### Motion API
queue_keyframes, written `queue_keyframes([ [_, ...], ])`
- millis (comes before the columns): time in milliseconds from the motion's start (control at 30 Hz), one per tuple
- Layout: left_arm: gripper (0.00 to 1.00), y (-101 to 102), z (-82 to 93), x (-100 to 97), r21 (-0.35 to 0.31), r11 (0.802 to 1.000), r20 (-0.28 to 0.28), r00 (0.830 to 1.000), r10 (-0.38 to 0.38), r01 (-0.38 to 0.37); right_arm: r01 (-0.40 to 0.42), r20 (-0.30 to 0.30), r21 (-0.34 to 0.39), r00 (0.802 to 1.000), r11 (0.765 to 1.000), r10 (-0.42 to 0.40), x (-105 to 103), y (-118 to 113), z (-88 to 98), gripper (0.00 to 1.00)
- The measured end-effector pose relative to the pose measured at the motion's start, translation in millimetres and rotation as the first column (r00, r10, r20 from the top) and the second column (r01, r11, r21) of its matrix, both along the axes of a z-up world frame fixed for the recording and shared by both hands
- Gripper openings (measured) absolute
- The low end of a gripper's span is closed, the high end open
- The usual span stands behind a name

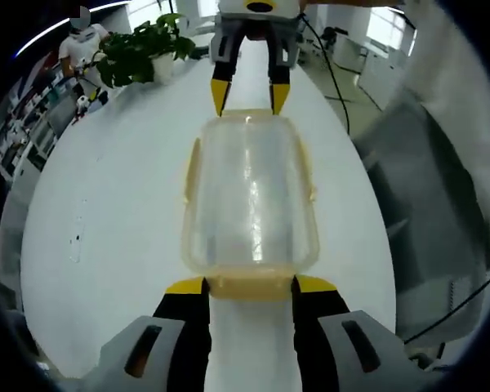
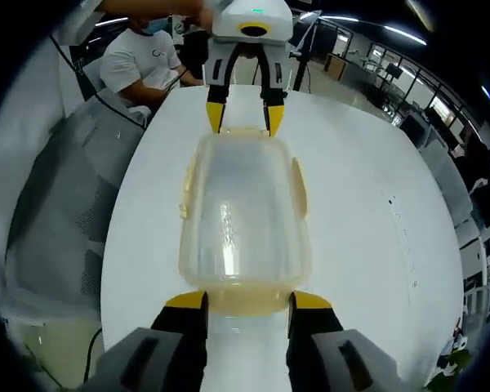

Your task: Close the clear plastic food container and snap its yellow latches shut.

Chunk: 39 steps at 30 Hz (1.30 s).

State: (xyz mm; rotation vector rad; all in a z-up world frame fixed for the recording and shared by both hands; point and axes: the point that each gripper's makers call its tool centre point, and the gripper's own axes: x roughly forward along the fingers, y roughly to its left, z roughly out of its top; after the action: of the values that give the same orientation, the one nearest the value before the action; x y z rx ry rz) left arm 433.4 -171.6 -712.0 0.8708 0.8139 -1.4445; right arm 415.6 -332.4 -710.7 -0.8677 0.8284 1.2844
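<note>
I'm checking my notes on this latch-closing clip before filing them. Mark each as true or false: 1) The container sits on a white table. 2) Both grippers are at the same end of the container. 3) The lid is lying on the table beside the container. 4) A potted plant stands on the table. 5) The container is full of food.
1) True: the clear container rests on the white table.
2) False: the left gripper and right gripper are at opposite ends, facing each other.
3) False: the lid is on top of the container.
4) True: a potted plant stands at the far end in the left gripper view.
5) False: it looks empty.
</note>
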Motion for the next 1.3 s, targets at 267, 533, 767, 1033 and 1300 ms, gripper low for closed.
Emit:
queue_keyframes([
  [267,0.36,-21,-6.8,5.4,0.001,1.000,0.004,1.000,-0.005,0.005,0.002,0.006,-0.004,1.000,1.000,-0.002,4,-20,-2.8,0.36],
  [533,0.36,-31,-10.6,7.4,0.022,1.000,0.013,1.000,-0.008,0.008,0.005,0.010,-0.008,1.000,1.000,-0.005,7,-31,-9.0,0.36],
  [767,0.37,-32,-20.5,5.4,0.048,0.999,0.008,1.000,-0.010,0.010,-0.002,0.001,-0.012,1.000,1.000,0.002,5,-32,-18.3,0.36],
  [1033,0.37,-33,-26.7,5.3,0.063,0.998,0.008,1.000,-0.011,0.010,0.000,-0.006,-0.012,1.000,1.000,-0.001,4,-33,-27.3,0.36],
  [1300,0.37,-32,-28.7,4.8,0.067,0.998,0.012,1.000,-0.013,0.012,-0.008,-0.001,-0.008,1.000,1.000,0.008,4,-33,-28.4,0.36],
])
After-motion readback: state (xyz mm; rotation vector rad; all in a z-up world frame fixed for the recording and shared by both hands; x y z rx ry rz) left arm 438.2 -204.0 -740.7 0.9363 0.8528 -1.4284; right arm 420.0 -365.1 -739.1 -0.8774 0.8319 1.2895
